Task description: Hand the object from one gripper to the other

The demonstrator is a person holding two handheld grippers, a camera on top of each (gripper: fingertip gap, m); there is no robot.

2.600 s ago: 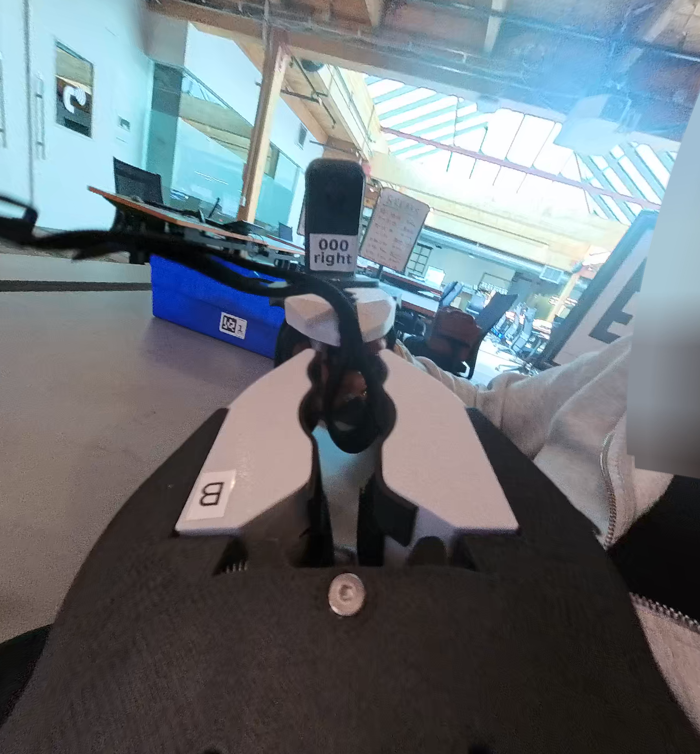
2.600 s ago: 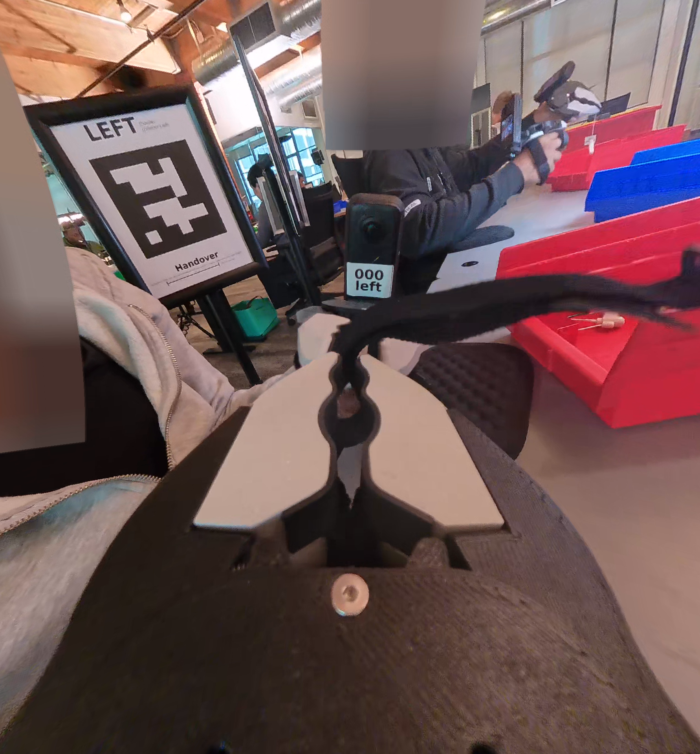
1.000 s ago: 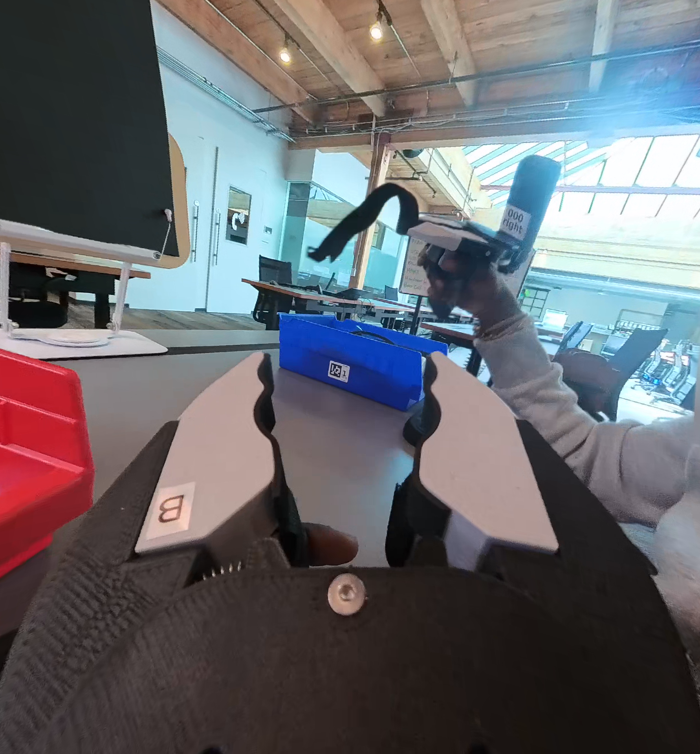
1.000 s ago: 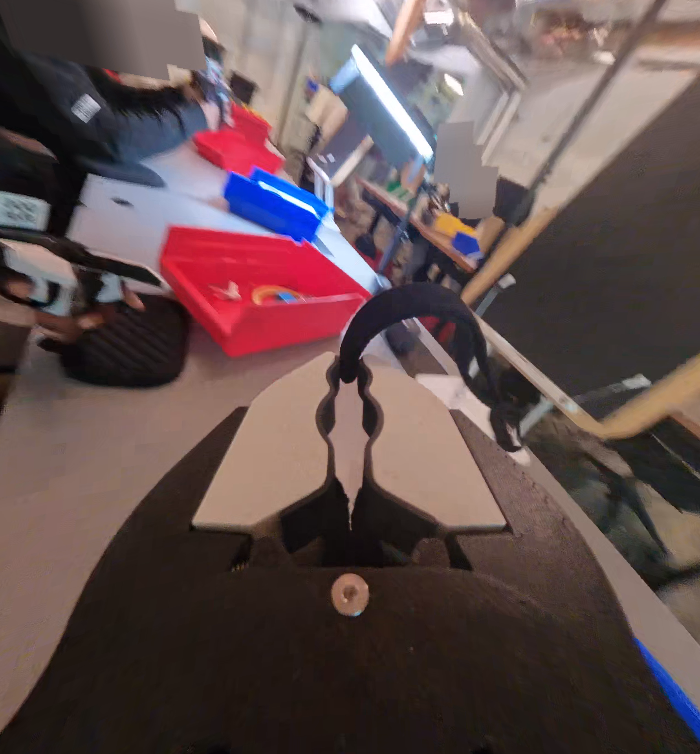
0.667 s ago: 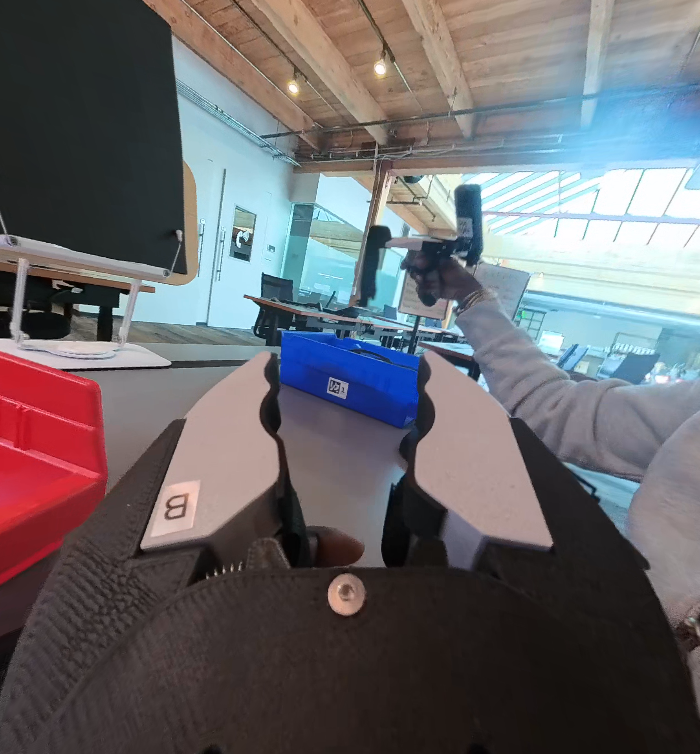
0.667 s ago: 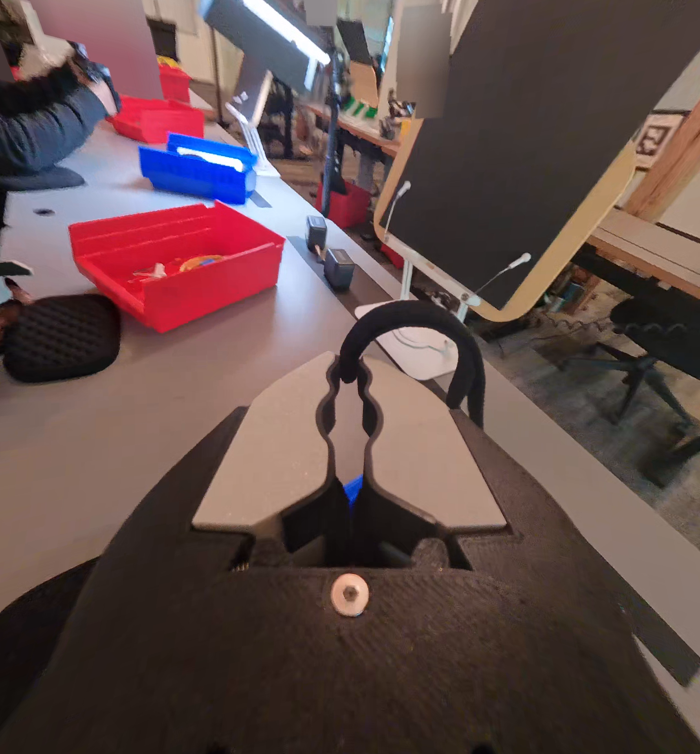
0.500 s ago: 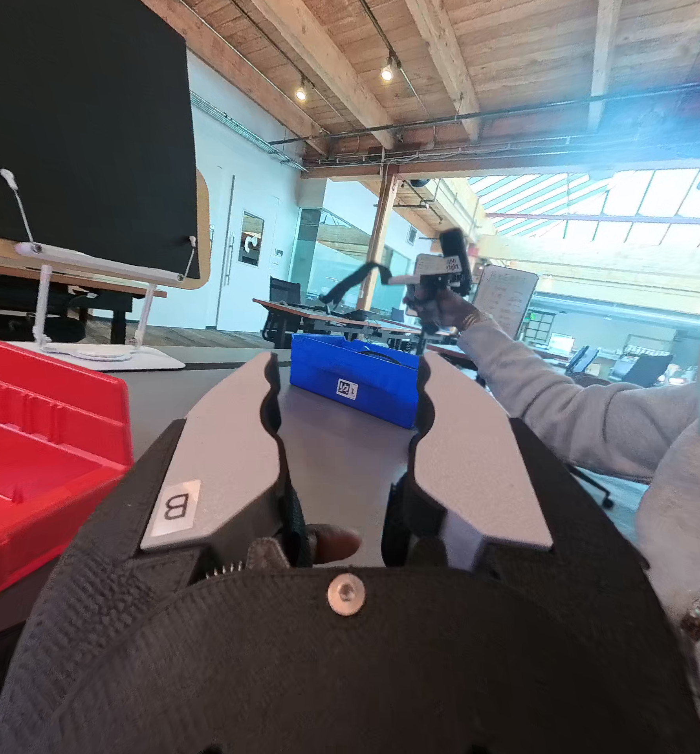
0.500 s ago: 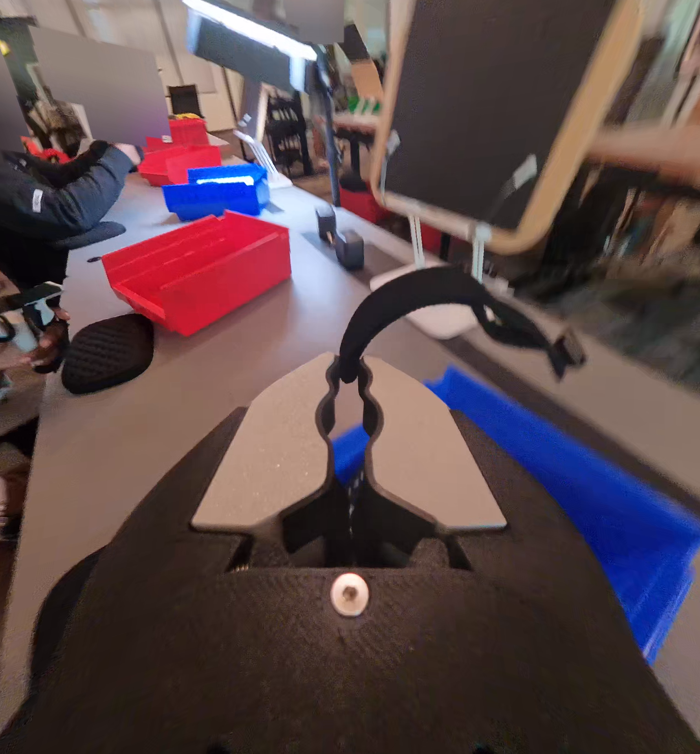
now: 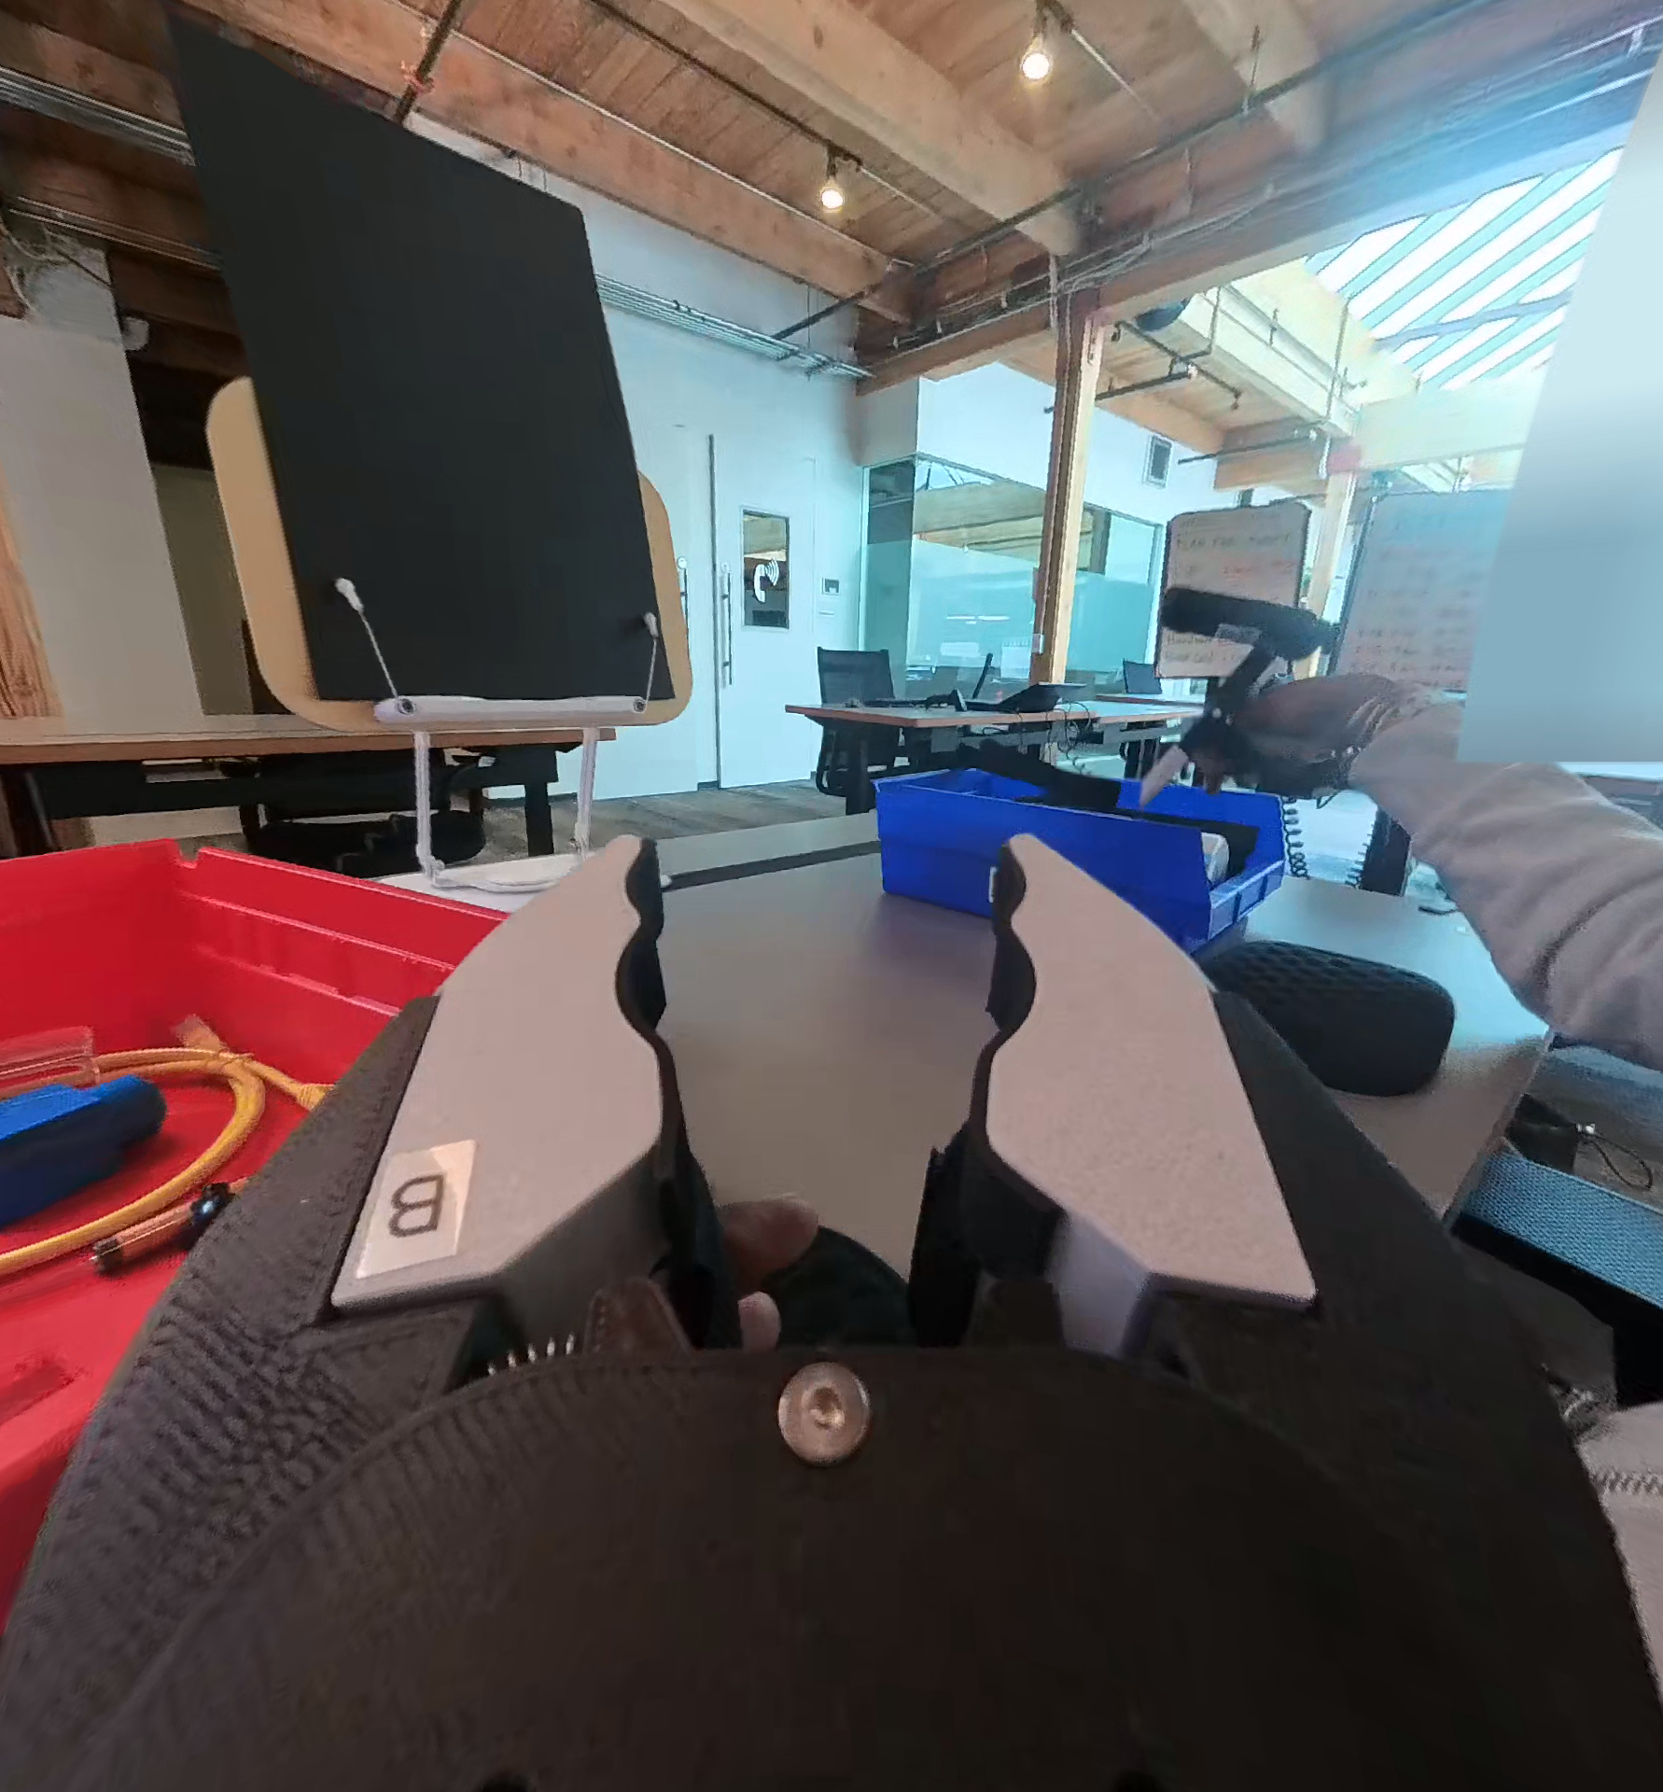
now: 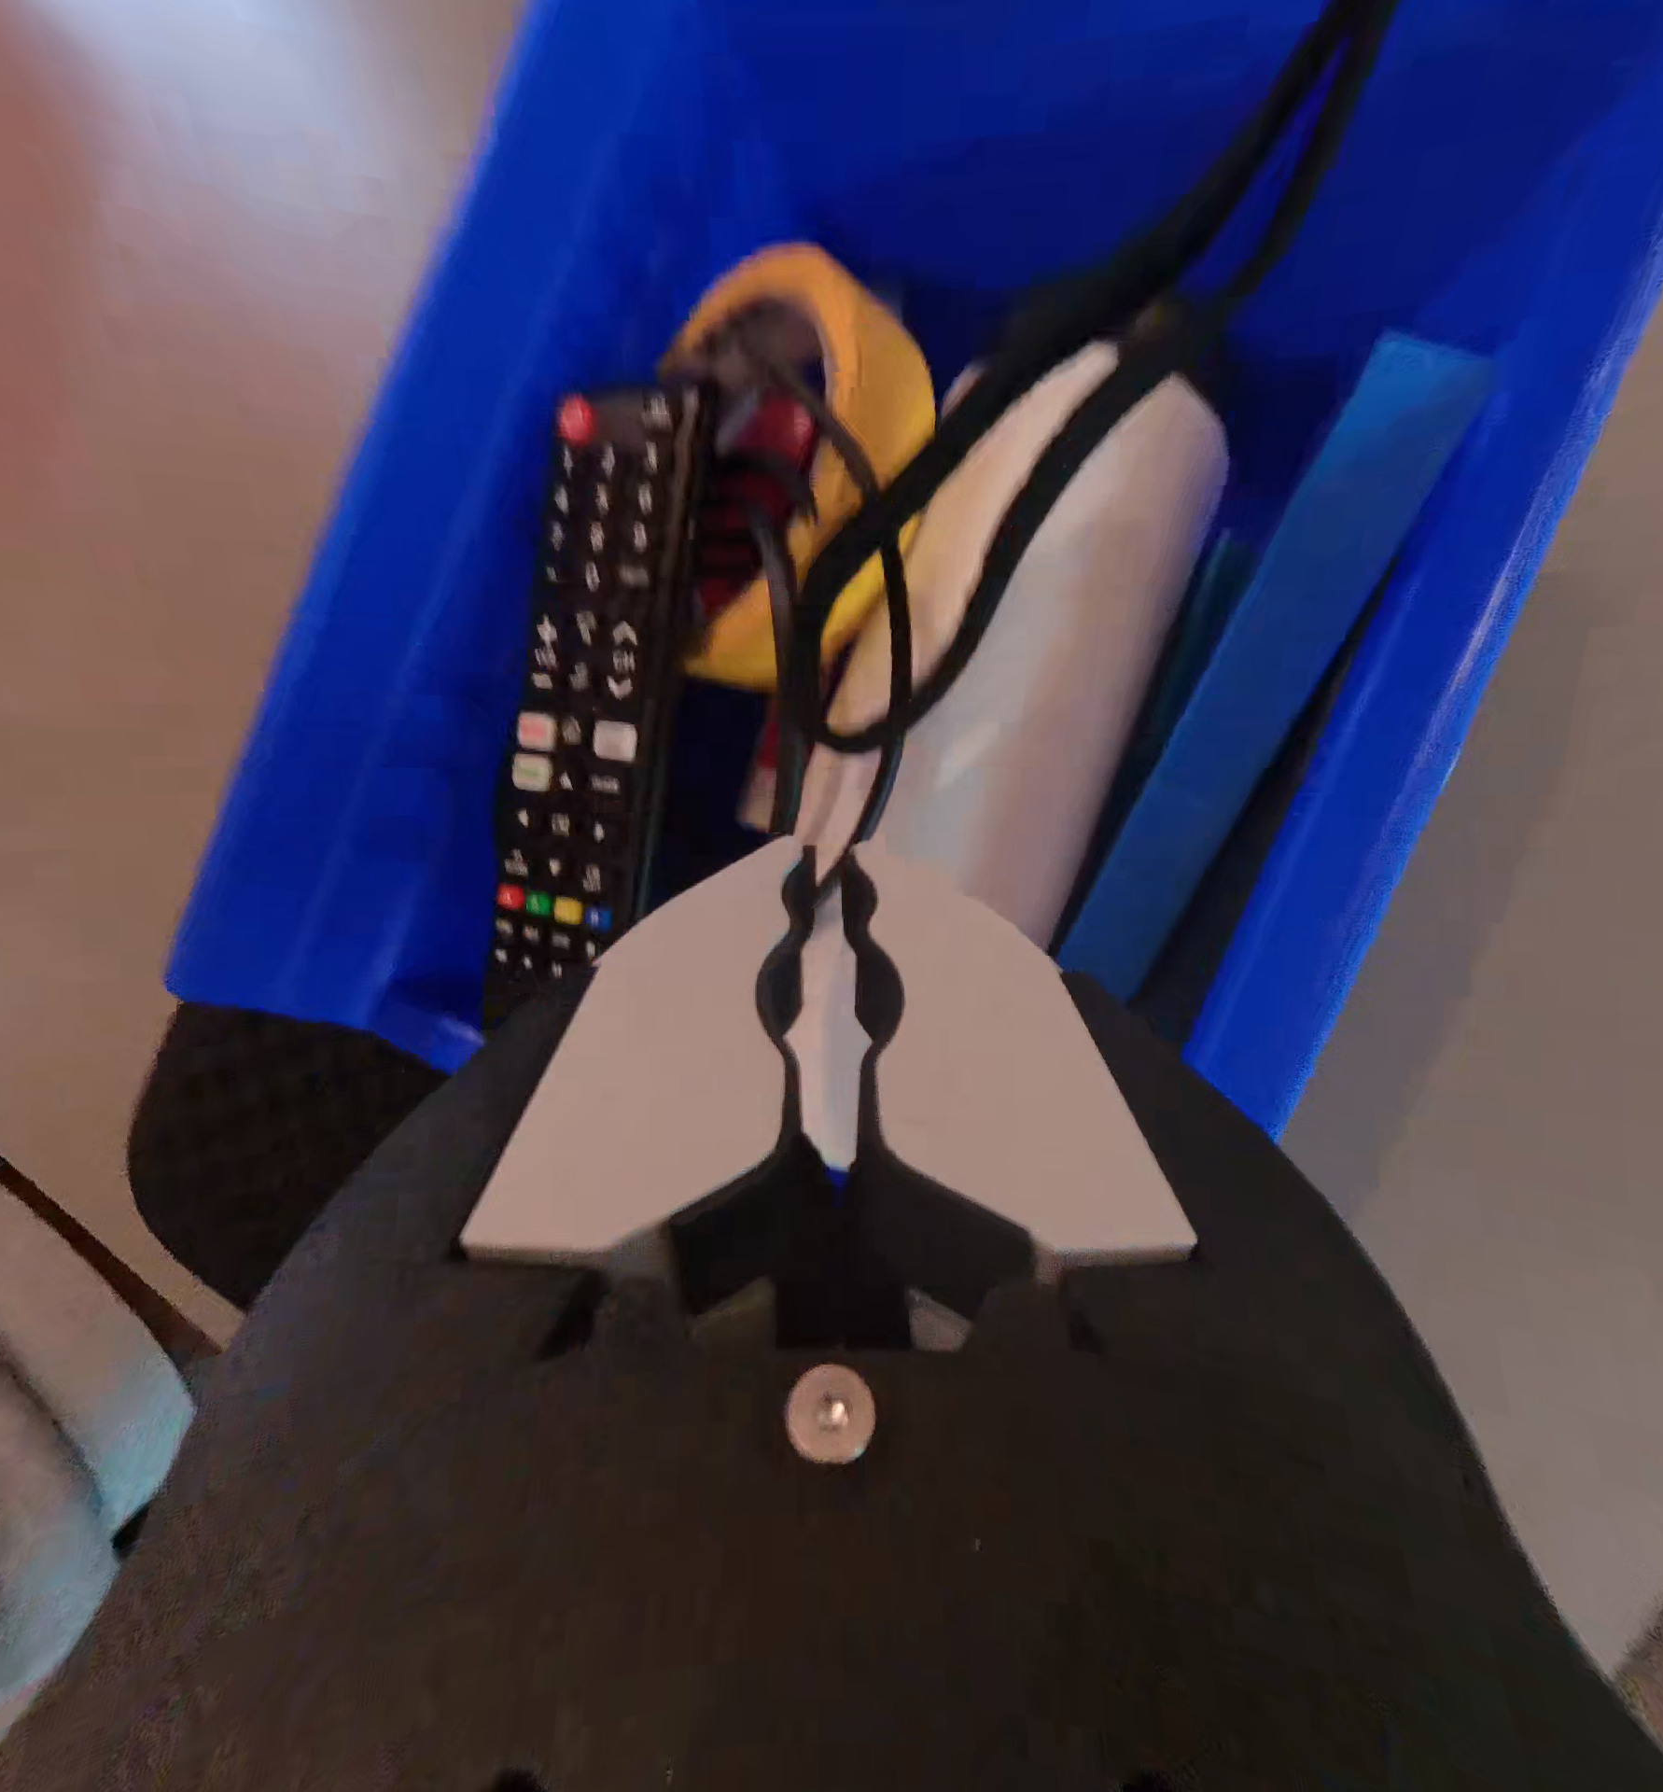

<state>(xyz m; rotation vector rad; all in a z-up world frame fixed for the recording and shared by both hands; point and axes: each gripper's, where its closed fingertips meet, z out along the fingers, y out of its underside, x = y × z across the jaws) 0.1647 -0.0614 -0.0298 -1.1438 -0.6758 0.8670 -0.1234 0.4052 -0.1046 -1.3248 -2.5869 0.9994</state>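
Right wrist view, thin black strap pinched in right gripper, over blue bin

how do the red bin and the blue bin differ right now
The red bin sits beside the open left tongs and holds a yellow cable and blue block. The blue bin lies under the right tongs and holds a remote. Both rest on the grey table.

Left gripper: two light-grey plastic fingers with scalloped black inner edges, mounted on a textured black body; one silver screw at centre; a white lettered sticker on one finger. Right gripper: identical construction. Operator wears a light-grey zip-up sleeve.
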